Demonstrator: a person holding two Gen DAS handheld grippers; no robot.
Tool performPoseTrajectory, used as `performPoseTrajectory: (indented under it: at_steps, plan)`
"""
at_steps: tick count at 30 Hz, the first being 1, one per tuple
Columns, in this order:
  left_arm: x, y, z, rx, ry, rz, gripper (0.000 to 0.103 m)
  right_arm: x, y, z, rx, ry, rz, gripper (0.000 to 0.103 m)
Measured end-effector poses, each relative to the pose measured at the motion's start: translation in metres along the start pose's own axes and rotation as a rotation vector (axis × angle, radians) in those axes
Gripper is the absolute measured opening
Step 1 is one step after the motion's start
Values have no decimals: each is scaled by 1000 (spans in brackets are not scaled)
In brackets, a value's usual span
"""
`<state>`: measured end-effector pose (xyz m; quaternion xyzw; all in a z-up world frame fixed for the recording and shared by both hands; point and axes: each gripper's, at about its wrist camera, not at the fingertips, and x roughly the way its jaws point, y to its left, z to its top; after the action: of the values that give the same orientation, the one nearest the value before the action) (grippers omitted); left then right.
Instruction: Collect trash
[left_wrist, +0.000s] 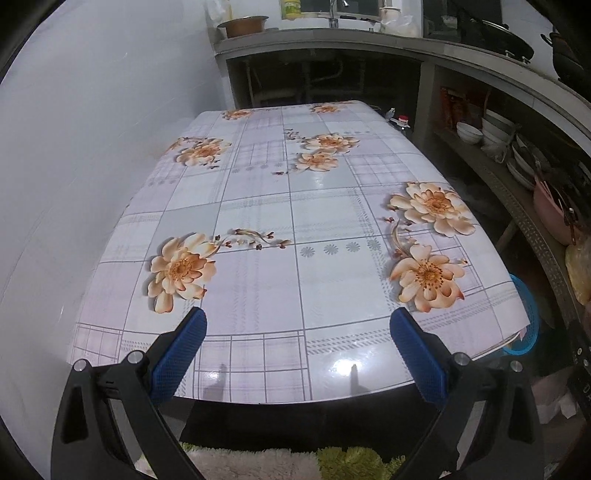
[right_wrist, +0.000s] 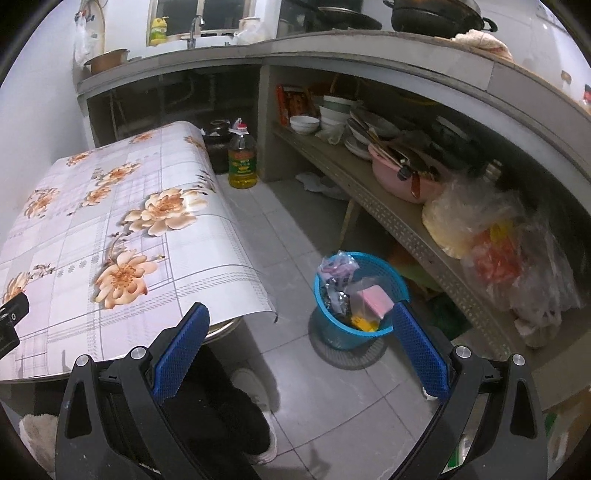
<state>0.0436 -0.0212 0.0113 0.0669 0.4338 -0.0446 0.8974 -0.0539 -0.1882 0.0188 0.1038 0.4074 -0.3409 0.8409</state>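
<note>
A blue plastic trash basket (right_wrist: 334, 334) stands on the tiled floor beside the table. It holds wrappers, a pink packet (right_wrist: 375, 300) and a yellow piece. Its rim also shows in the left wrist view (left_wrist: 526, 310) past the table's right edge. My right gripper (right_wrist: 299, 317) is open and empty, above the floor just left of and nearer than the basket. My left gripper (left_wrist: 297, 321) is open and empty over the near edge of the table (left_wrist: 295, 229), which has a floral cloth. I see no trash on the tabletop.
A cooking oil bottle (right_wrist: 242, 158) stands on the floor at the table's far corner. A low shelf (right_wrist: 388, 206) at the right holds bowls, a pink basin and plastic bags. A counter with a sink runs along the back. A person's foot (right_wrist: 255, 398) is below the right gripper.
</note>
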Motion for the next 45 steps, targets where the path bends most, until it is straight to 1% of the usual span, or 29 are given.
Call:
performPoseTrajectory:
  at_steps: [11, 45]
  plan:
    - [1, 4, 2, -14, 5, 2, 97, 1, -1, 1, -3, 4, 2, 95]
    - [3, 0, 0, -3, 23, -3, 97, -4, 4, 1, -12, -3, -1, 95]
